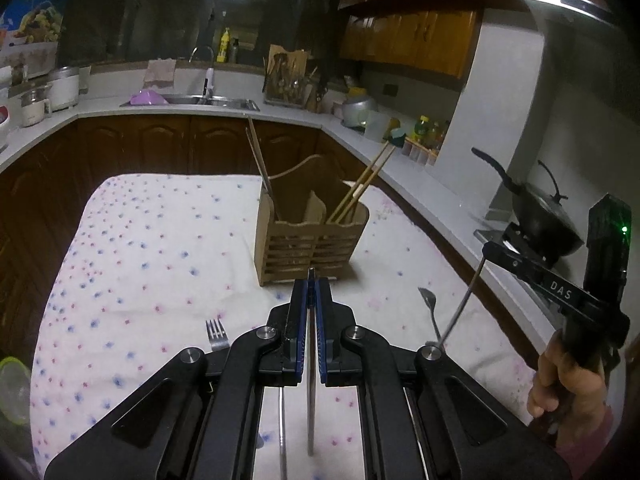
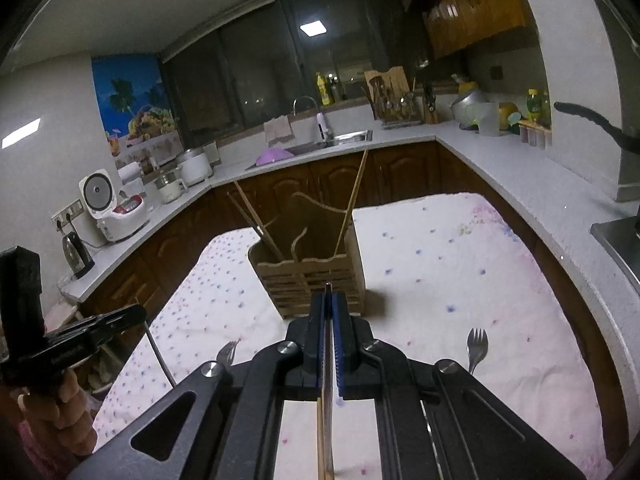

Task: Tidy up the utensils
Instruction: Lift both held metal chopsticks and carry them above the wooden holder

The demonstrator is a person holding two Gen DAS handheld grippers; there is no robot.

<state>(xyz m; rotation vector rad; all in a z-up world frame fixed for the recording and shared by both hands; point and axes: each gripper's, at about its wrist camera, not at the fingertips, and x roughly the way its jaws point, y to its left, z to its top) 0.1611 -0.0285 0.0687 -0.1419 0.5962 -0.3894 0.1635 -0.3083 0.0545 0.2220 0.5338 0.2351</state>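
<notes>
Left gripper (image 1: 311, 280): jaws closed on thin metal utensil handle (image 1: 310, 380), blue pads pinching it; handle trails back below tongs. Pointing forward, tilted downward. Right gripper (image 2: 328, 294): jaws closed on thin metal handle (image 2: 328, 400), running back beneath tongs. Right hand (image 1: 560, 380) wrapped around grip, right of left tongs. Left hand (image 2: 60, 412) around grip, left of right tongs.
</notes>
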